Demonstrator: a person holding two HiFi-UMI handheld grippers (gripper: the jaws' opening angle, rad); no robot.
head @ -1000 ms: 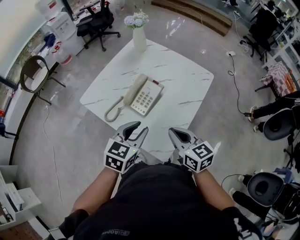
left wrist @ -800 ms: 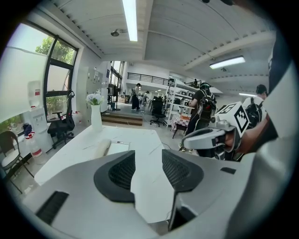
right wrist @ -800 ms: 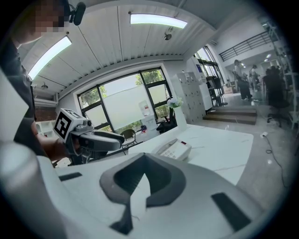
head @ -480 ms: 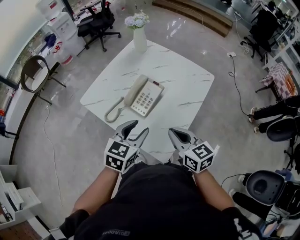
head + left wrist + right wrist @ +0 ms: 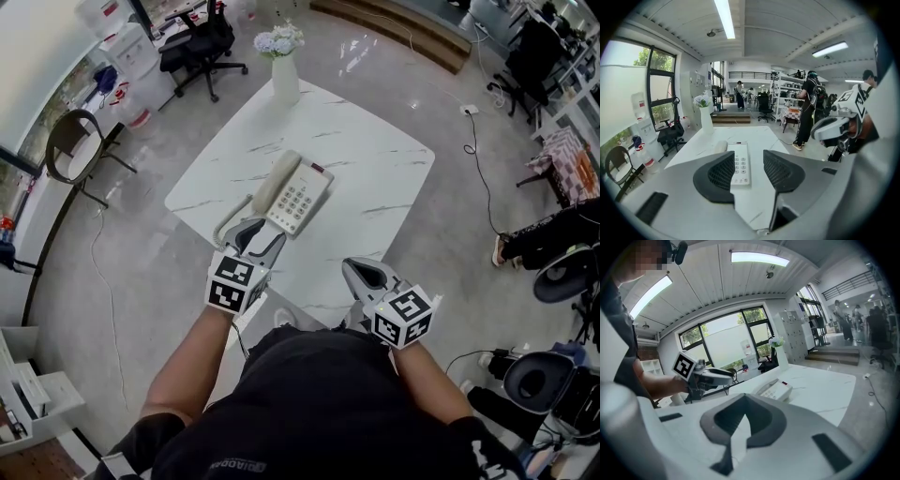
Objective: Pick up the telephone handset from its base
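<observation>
A cream telephone [image 5: 298, 195] sits on the white marble table [image 5: 384, 155], its handset [image 5: 275, 180] resting in the cradle along the left side. A coiled cord [image 5: 228, 221] trails off toward the table's near left edge. My left gripper [image 5: 259, 238] hovers just short of the phone's near end. Its jaws have just been opening and stand open, with nothing between them. In the left gripper view the keypad [image 5: 740, 163] and handset [image 5: 721, 146] lie straight ahead beyond the pads. My right gripper [image 5: 363, 274] hangs back over the table's near edge, shut and empty.
A white vase of flowers [image 5: 284, 67] stands at the table's far corner. Office chairs [image 5: 199, 42] and a round-backed chair [image 5: 73, 155] stand on the floor to the left. A cable [image 5: 473, 159] runs across the floor on the right. People stand by shelves [image 5: 808, 110].
My left gripper has moved forward toward the phone's near end, and its jaws stand wider apart than a second ago. The right gripper has stayed put.
</observation>
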